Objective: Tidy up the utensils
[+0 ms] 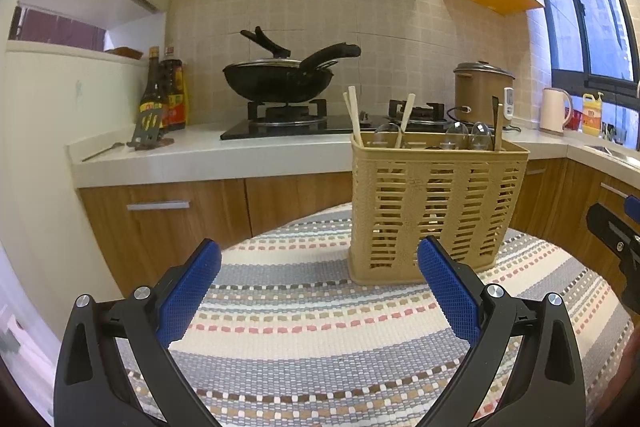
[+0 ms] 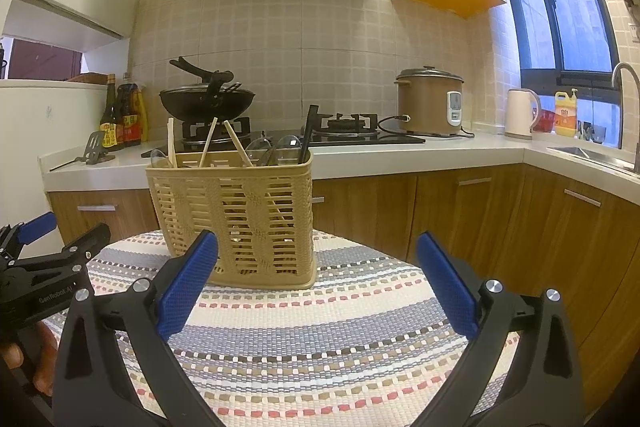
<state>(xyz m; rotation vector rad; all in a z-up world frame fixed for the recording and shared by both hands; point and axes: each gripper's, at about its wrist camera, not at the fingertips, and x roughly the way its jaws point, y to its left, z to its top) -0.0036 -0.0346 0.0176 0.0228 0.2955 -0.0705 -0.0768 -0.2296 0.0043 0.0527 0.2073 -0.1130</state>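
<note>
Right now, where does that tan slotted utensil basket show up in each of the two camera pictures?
Left wrist view: the utensil basket stands right of centre on the striped cloth, behind the left gripper.
Right wrist view: the basket stands left of centre, behind the right gripper.
Shared landmark: the black wok on the stove, behind and left of the basket in both views.

Both wrist cams low, near table – facing basket [image 1: 436, 203] & stove [image 2: 304, 135]

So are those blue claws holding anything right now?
No. Both the left gripper and right gripper are open and empty, short of the basket.
</note>
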